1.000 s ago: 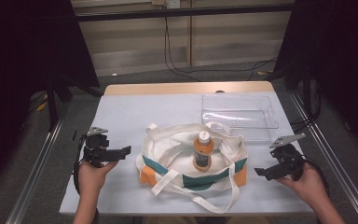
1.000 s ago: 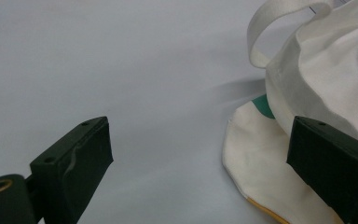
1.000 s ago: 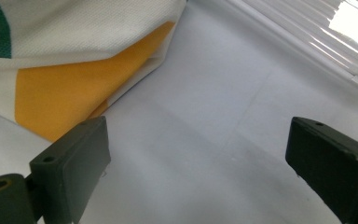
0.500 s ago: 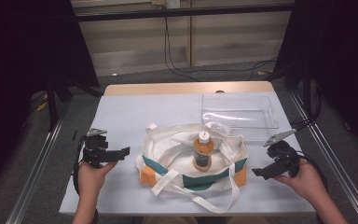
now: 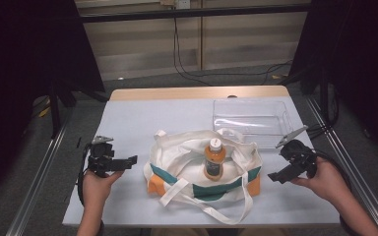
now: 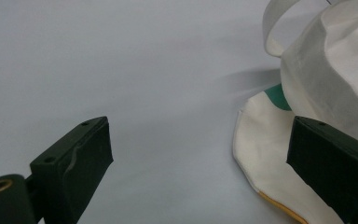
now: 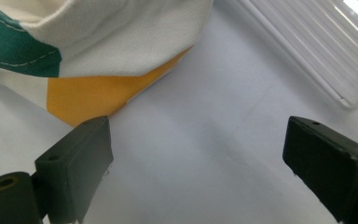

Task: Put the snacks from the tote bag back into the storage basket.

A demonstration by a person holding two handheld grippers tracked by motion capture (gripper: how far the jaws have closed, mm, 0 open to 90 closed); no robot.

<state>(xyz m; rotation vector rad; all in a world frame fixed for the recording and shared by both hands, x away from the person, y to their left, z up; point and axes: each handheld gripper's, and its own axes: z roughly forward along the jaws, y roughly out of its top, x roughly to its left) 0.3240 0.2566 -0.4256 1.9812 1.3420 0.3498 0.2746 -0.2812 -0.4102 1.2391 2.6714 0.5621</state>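
The bag (image 5: 202, 169) is made of soft woven cloth, cream with green and orange parts, and its weave can be seen up close. The bottle (image 5: 214, 160) looks like smooth, shiny plastic. The tray (image 5: 251, 118) is made of clear, glossy plastic. The table (image 5: 142, 118) is covered in something pale, smooth and matt. Matt black plastic is seen on the left gripper (image 6: 198, 154).

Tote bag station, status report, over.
Left gripper and right gripper open, flanking tote bag. Orange bottle upright inside. Nothing blocking.
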